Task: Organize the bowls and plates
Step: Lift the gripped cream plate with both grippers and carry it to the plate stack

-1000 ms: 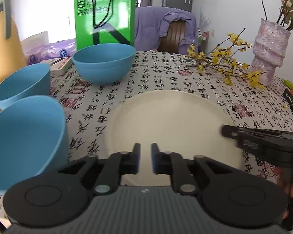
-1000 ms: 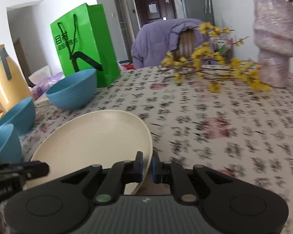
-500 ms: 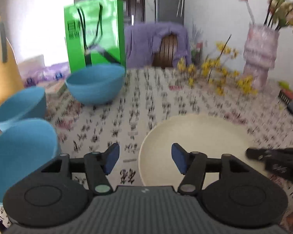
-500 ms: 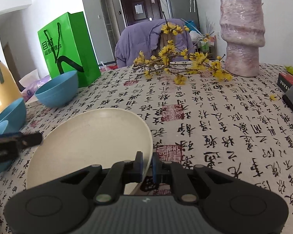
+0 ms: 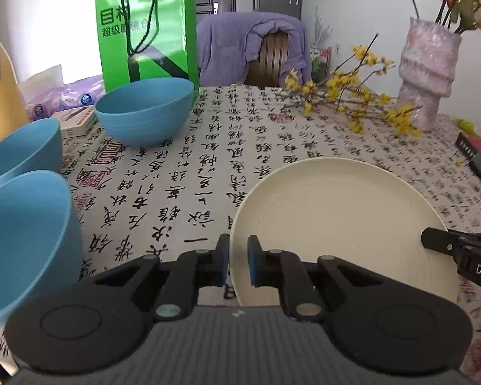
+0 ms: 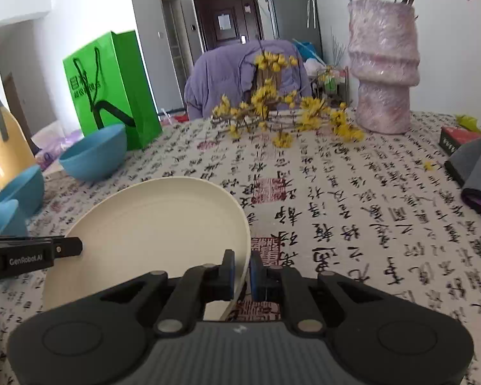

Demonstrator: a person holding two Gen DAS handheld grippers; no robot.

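A cream plate point(image 5: 340, 224) is held tilted above the patterned tablecloth. My left gripper point(image 5: 238, 264) is shut on its left rim. My right gripper point(image 6: 241, 272) is shut on the plate's point(image 6: 150, 227) right rim. The right gripper's tip shows in the left wrist view point(image 5: 439, 243), and the left gripper's tip in the right wrist view point(image 6: 64, 247). Three blue bowls stand at the left: a near one point(image 5: 25, 237), a middle one point(image 5: 19, 150) and a far one point(image 5: 144, 112).
A green paper bag point(image 5: 144, 29) stands behind the far bowl. A pink vase point(image 6: 383, 70) and yellow flower sprigs point(image 6: 282, 115) lie at the back right. A yellow jug point(image 6: 3, 138) stands far left. Dark folded cloth point(image 6: 477, 166) lies at the right edge.
My left gripper opened half a second ago, moved to the plate's left rim and closed on it. The right gripper kept its grip and the plate shifted right in the left view.
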